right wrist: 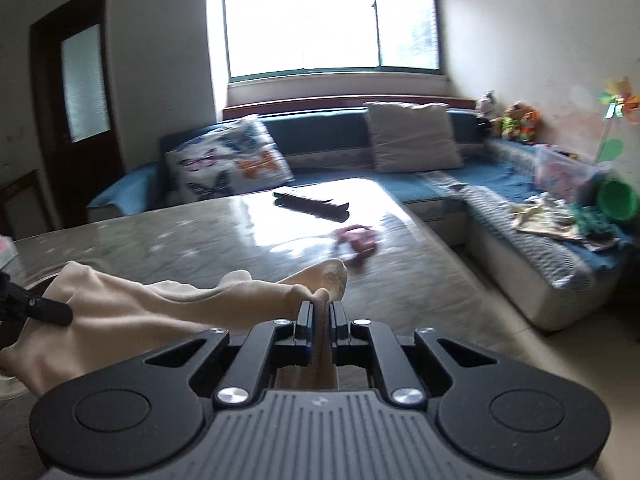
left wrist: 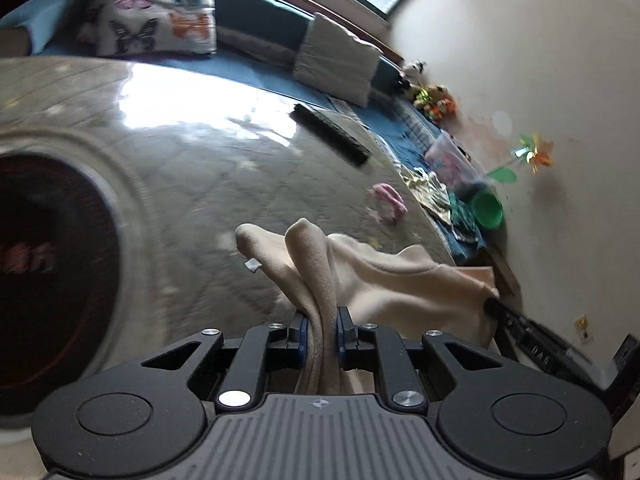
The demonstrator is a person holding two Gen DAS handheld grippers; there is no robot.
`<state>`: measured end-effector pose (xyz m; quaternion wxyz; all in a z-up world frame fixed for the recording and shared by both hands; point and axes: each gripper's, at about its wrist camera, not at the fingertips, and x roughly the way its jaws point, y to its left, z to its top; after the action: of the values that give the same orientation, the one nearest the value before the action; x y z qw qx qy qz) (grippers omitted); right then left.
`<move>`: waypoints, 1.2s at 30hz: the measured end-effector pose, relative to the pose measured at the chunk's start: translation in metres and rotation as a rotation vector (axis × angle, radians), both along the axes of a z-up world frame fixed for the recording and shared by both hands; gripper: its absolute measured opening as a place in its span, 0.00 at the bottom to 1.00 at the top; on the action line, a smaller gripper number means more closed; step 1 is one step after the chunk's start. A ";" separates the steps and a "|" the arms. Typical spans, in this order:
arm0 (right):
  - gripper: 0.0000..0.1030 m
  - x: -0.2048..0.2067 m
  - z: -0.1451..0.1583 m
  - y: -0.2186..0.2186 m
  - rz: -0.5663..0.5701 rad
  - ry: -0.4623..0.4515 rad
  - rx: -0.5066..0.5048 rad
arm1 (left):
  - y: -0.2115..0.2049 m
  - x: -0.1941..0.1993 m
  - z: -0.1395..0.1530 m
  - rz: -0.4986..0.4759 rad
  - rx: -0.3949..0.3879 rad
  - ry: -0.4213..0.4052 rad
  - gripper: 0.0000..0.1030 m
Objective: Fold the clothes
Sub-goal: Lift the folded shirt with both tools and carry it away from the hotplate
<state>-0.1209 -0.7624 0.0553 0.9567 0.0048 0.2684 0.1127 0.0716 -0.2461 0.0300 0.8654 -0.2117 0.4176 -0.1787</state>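
left wrist view: a cream garment (left wrist: 384, 276) was held bunched between the fingers of the left gripper (left wrist: 322, 330), which were pinched onto a thick fold of it. in this same view the tip of the right gripper (left wrist: 494, 303) was seen gripping the far corner of the cloth. in the right wrist view, the right gripper (right wrist: 320, 320) was likewise clamped on a thin edge of the garment (right wrist: 160, 304), with the cloth stretched across to the other tool at the left edge. the garment was thus lifted above the grey table (right wrist: 200, 236), probably so that it could be spread or its edges matched for a fold; how far the folding had got could not be judged. a dark brush (right wrist: 312, 202) and a small pink item (right wrist: 358, 238) lay further back on the table, well apart from the cloth, and a broad stretch of bare tabletop was left near the grippers. the table's right edge dropped off toward a blue sofa (right wrist: 480, 176).
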 end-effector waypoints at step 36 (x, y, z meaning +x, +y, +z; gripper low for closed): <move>0.11 0.084 -0.053 0.033 0.051 0.138 -0.058 | -0.086 0.077 -0.039 -0.171 0.163 -0.050 0.20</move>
<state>-0.0366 -0.7295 0.0019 0.9324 -0.0221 0.3370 0.1288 0.1485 -0.3317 -0.0093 0.8714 -0.1000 0.4255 -0.2226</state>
